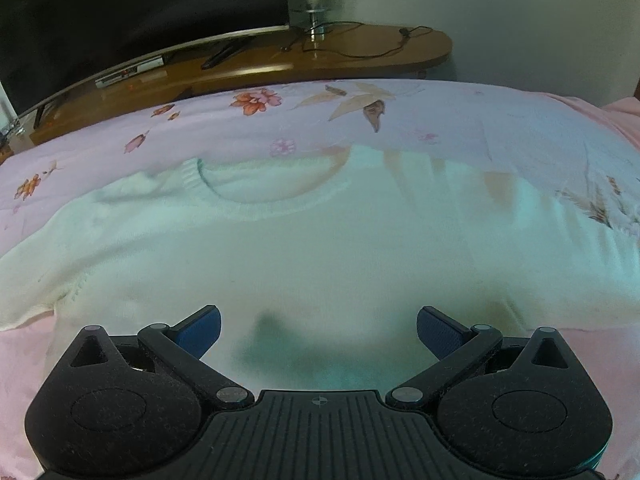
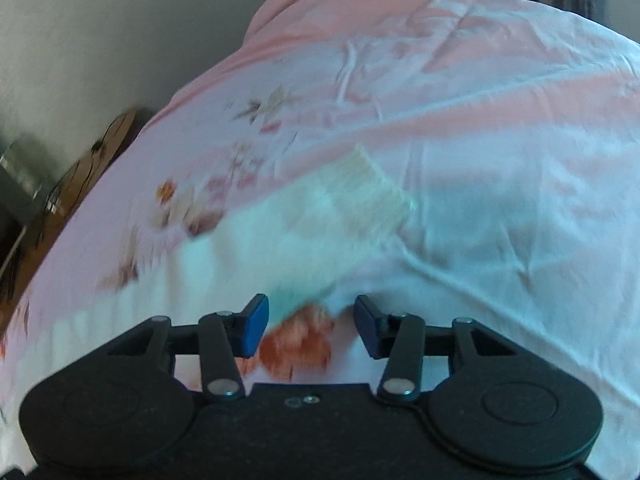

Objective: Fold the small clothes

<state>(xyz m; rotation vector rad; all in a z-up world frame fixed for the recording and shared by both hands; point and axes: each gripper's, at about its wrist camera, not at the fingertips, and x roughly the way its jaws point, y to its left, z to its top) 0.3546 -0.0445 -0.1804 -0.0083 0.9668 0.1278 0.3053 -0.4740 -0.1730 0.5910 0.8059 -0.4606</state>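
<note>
A small white knit sweater lies flat on the pink floral bedsheet, its round neckline at the far side. My left gripper is open wide and empty, just above the sweater's near part. In the right wrist view, which is blurred, one sleeve with a ribbed cuff stretches away across the sheet. My right gripper is open and empty, just short of the sleeve's near end.
A wooden TV stand with a dark curved television, a lamp base and cables stands beyond the bed's far edge. A pale wall lies behind. The bedsheet is wrinkled to the right of the sleeve.
</note>
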